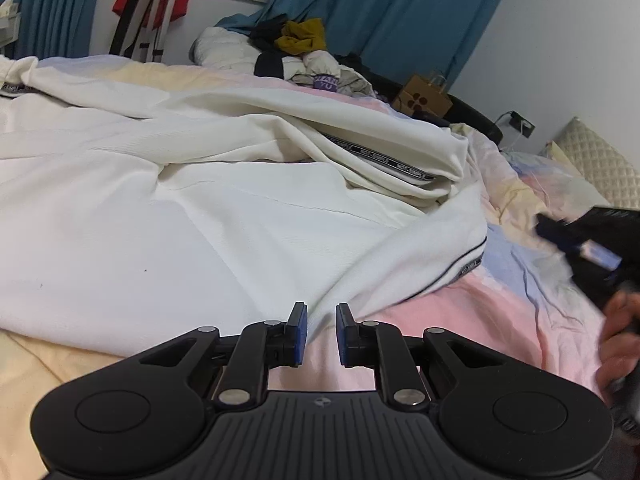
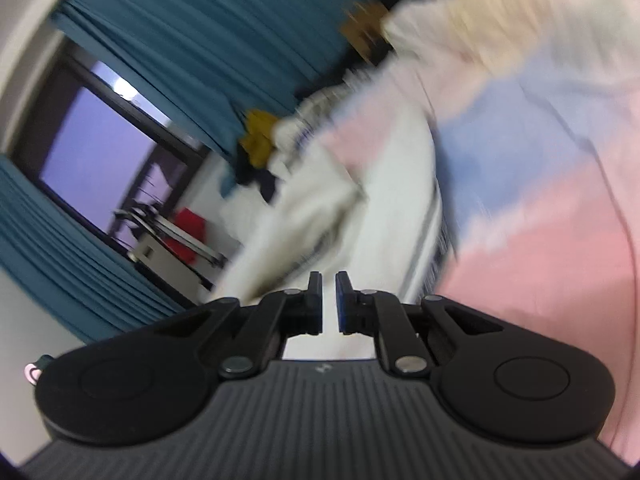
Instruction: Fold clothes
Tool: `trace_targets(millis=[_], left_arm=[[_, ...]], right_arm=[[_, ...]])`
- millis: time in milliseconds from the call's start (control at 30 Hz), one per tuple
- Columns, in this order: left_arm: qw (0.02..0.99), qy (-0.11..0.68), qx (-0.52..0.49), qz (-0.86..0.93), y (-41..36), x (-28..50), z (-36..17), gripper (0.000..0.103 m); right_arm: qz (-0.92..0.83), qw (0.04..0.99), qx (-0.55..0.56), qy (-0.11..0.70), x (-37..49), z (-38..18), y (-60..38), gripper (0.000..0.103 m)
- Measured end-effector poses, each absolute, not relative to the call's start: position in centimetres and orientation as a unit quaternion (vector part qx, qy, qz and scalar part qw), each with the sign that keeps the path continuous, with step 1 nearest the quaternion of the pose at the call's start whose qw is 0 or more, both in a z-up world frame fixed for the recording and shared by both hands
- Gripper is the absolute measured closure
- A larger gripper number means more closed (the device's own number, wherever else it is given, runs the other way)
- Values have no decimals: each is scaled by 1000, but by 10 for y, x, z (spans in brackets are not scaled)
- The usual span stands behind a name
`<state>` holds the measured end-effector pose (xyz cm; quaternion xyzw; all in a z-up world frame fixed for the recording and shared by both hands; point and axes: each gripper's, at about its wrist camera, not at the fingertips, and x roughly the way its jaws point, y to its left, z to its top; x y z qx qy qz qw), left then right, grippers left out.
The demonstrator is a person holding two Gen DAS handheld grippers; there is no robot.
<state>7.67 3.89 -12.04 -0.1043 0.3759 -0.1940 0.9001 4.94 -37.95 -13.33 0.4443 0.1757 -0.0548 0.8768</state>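
A white garment (image 1: 192,208) with black lettered trim lies spread and rumpled on the bed, partly folded over itself at the right. My left gripper (image 1: 321,334) hovers at its near hem, jaws slightly apart, holding nothing. The right gripper (image 1: 592,248) shows blurred at the right edge of the left wrist view, over the bedsheet, with a hand on it. In the right wrist view, tilted and blurred, my right gripper (image 2: 328,302) has a narrow gap between its pads and nothing in it; the white garment (image 2: 384,208) lies ahead.
The bedsheet (image 1: 480,320) is pink, blue and cream. A pile of clothes (image 1: 296,52) sits at the far side of the bed. A brown paper bag (image 1: 422,98) stands beyond the bed, a quilted headboard (image 1: 600,164) at right, teal curtains (image 1: 380,8) behind.
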Motion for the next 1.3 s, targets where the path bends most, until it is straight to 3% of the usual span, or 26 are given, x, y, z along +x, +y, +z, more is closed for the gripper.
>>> trace_targets(millis=[133, 300, 433, 600, 700, 833, 867, 933, 1000, 1300], left_arm=[[905, 376, -109, -170, 41, 77, -120, 88], [907, 374, -149, -123, 58, 85, -115, 88], [900, 381, -175, -117, 65, 93, -116, 88], [901, 383, -163, -117, 59, 102, -116, 88], [905, 377, -147, -127, 51, 106, -115, 84], [907, 376, -137, -132, 46, 115, -119, 84], [905, 378, -141, -134, 47, 117, -121, 84], [903, 382, -144, -132, 49, 119, -124, 84], [901, 386, -148, -130, 51, 120, -128, 84], [902, 362, -168, -166, 55, 106, -114, 83]], right_arm=[[-87, 875, 442, 179, 76, -115, -414, 92], [-111, 849, 468, 219, 139, -138, -465, 88], [-136, 847, 458, 231, 184, -173, -489, 58], [-123, 865, 430, 229, 229, -192, -492, 31], [-127, 892, 356, 248, 254, -192, -477, 28], [-140, 902, 312, 262, 265, -206, -471, 30], [-144, 902, 307, 267, 265, -210, -472, 35], [-149, 906, 292, 267, 260, -212, -472, 72], [-150, 909, 293, 258, 254, -205, -473, 89], [-76, 942, 326, 31, 164, -134, -475, 94]])
